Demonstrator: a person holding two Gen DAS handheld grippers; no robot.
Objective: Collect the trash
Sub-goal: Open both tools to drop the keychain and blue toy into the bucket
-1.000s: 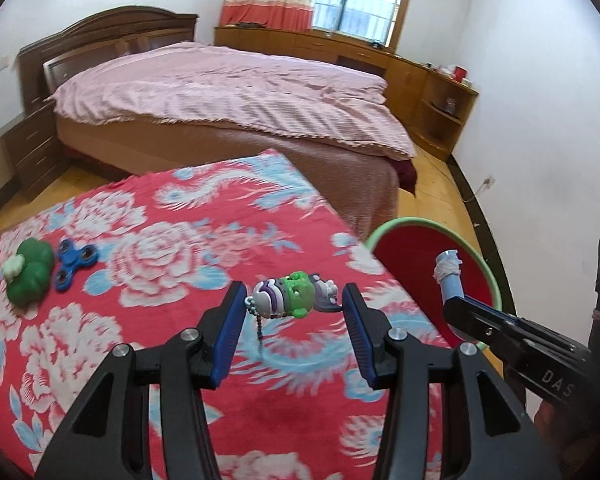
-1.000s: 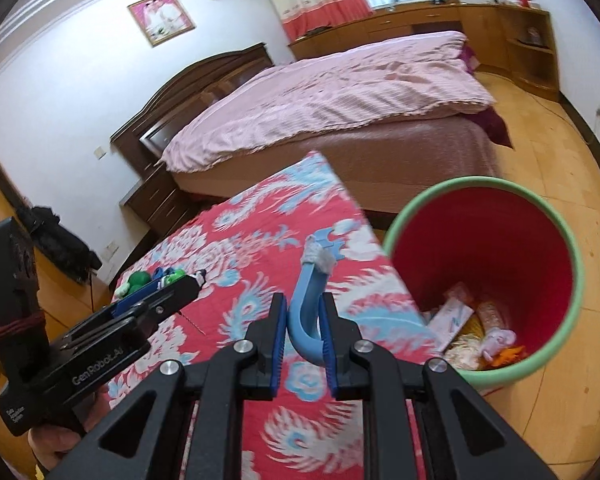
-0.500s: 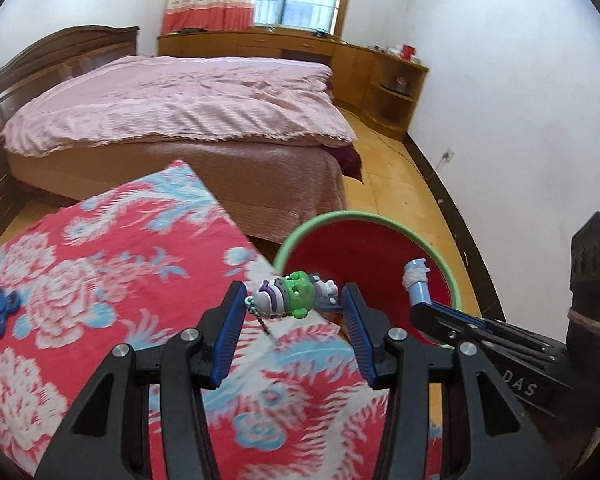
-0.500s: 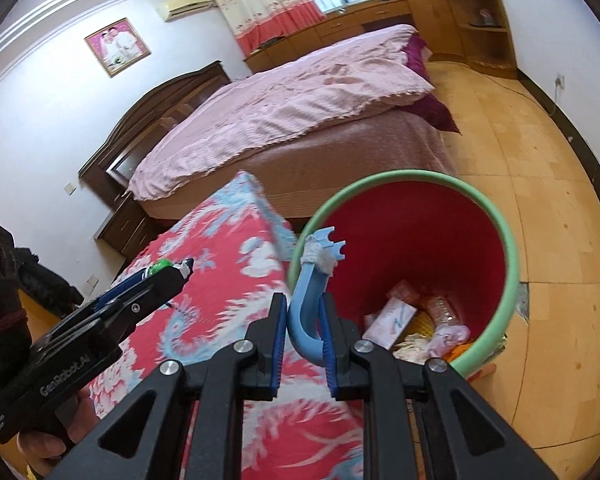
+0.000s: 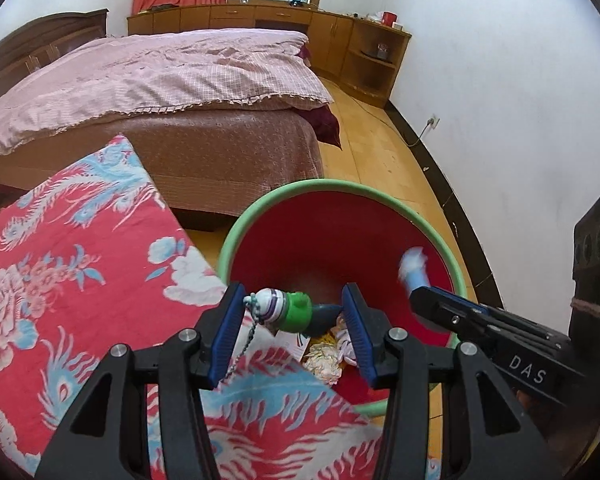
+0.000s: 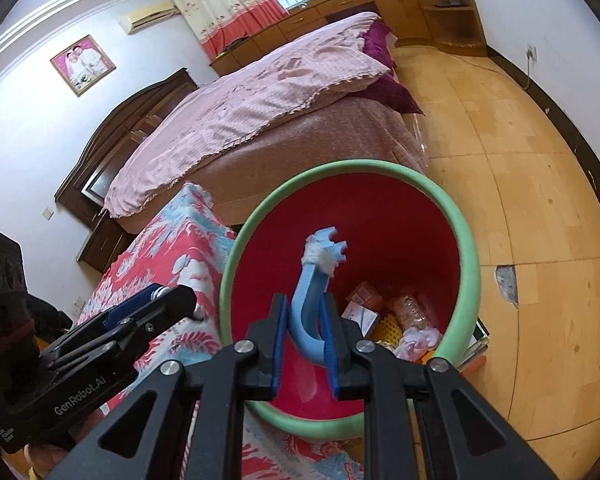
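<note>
Currently the left gripper [image 5: 294, 320] clamps a toy [image 5: 286, 310] over the bin [image 5: 260, 208] rim nearest the table; released here, its dangling chain may snag the cloth [image 5: 80, 264]. The right gripper [image 6: 305, 336], jaws opening, loosens a blue hook [image 6: 312, 304] above mid-bin; it may bounce out.

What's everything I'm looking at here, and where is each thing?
Bin: one, red with green rim, on the floor beside the cloth.
Trash in bin: several wrappers, mixed colours, at its bottom.
Toy figure: one, green and white, between the left gripper's pads, above the bin's edge.
Curved blue piece: one, between the right gripper's pads, over the bin.
Floral cloth: one, red and blue.
Bed: one, pink cover, behind.
Left gripper: black, holding.
Right gripper: black, jaws opening.
</note>
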